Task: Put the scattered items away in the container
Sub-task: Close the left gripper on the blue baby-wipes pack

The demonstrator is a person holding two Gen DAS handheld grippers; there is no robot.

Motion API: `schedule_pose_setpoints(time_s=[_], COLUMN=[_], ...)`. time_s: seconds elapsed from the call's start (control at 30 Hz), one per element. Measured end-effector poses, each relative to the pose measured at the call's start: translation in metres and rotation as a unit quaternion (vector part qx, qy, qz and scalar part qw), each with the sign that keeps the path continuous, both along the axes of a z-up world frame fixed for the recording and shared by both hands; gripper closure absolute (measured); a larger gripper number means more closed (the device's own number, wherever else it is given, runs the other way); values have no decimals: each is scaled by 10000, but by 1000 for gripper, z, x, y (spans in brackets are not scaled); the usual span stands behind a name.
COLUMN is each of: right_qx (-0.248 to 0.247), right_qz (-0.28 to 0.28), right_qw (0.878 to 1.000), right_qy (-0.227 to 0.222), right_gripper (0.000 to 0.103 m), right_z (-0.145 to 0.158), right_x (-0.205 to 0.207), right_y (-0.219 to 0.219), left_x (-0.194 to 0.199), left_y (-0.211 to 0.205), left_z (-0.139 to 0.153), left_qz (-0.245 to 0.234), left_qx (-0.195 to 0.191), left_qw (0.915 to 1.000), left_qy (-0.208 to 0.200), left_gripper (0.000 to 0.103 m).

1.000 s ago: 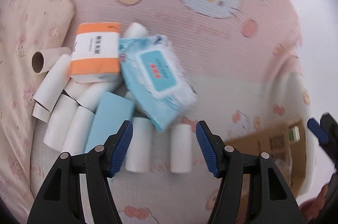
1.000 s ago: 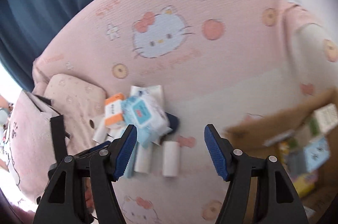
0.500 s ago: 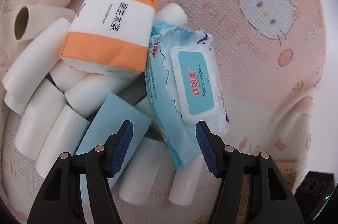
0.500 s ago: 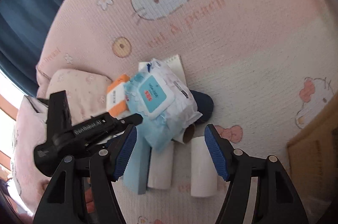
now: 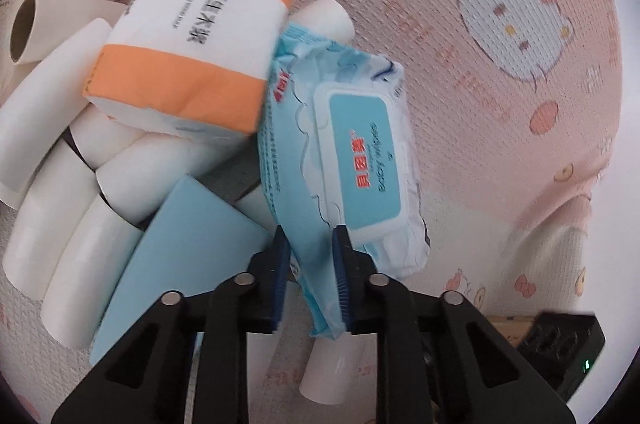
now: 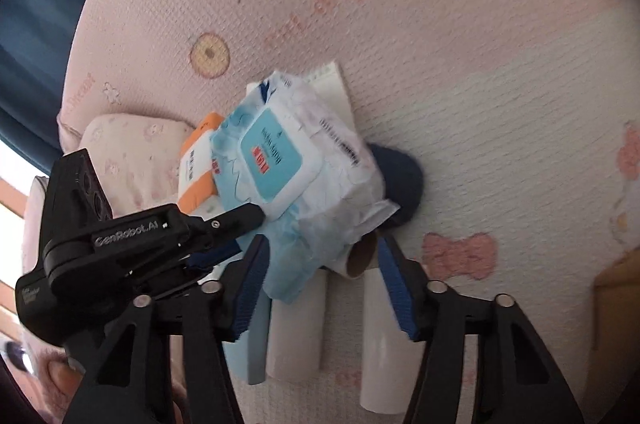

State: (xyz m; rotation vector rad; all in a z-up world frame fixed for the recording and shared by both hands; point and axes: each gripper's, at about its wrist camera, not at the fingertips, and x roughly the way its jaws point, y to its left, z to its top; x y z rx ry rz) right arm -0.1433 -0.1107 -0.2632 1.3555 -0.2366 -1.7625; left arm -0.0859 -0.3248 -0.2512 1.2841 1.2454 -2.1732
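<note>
Left gripper [image 5: 310, 280]: blue-padded black jaws pinched down on the near end of the pale blue soft plastic wet-wipes pack [image 5: 340, 160], so it's got a proper grip on the wrapper edge.

Right gripper [image 6: 320, 284]: jaws spread wide with nothing between them, sitting just in front of the wipes pack, above the white rolls.

Wipes pack: on top of the pile, lid with the teal label facing up, lying across the other stuff on the pink cartoon-cat bedspread [image 5: 500, 112].

Left of the wipes pack: an orange-and-white soft pack of tissues [image 5: 192, 52], touching its edge and propped on a bunch of white cardboard tubes [image 5: 52, 192].

Below-left of the wipes pack: a flat light blue box [image 5: 180, 264], tilted against the tubes, right beside the left jaw.

Under the wipes pack: more white tubes, one poking out underneath the gripper [image 5: 332, 372], plus a dark navy rounded thing [image 6: 400, 180] peeking out behind, can't tell what it is.

Container: brown cardboard box corner [image 6: 616, 288], well off to the right of the wipes pack.

Far left of the wipes pack: a cream patterned pillow [image 6: 132, 144].
</note>
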Motion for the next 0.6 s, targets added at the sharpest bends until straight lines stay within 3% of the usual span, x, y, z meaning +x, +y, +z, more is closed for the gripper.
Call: schedule_pose_setpoints(time_s=[0.03, 0.07, 0.2, 0.33, 0.47, 0.6], right_qx=[-112, -124, -108, 89, 185, 206], right_qz=[34, 54, 104, 45, -113, 36], right_qw=[9997, 9995, 9998, 9999, 9998, 9998], right_qy=[-193, -279, -159, 71, -41, 15], right_gripper=[75, 79, 83, 87, 87, 87], right_z=[-6, -10, -9, -1, -2, 2], right_x=[-3, -3, -3, -11, -25, -20], right_y=[-2, -3, -2, 7, 14, 9], left_x=[0, -2, -7, -19, -25, -19], left_y=[3, 8, 26, 41, 47, 47], left_z=[2, 3, 5, 2, 1, 11], left_qz=[-62, -148, -299, -464, -560, -699], left_qx=[-60, -148, -392, -186, 65, -178], left_qw=[10000, 9998, 9987, 9987, 9984, 9972], left_qy=[-17, -52, -98, -18, 2, -195], left_gripper=[83, 84, 85, 84, 84, 82])
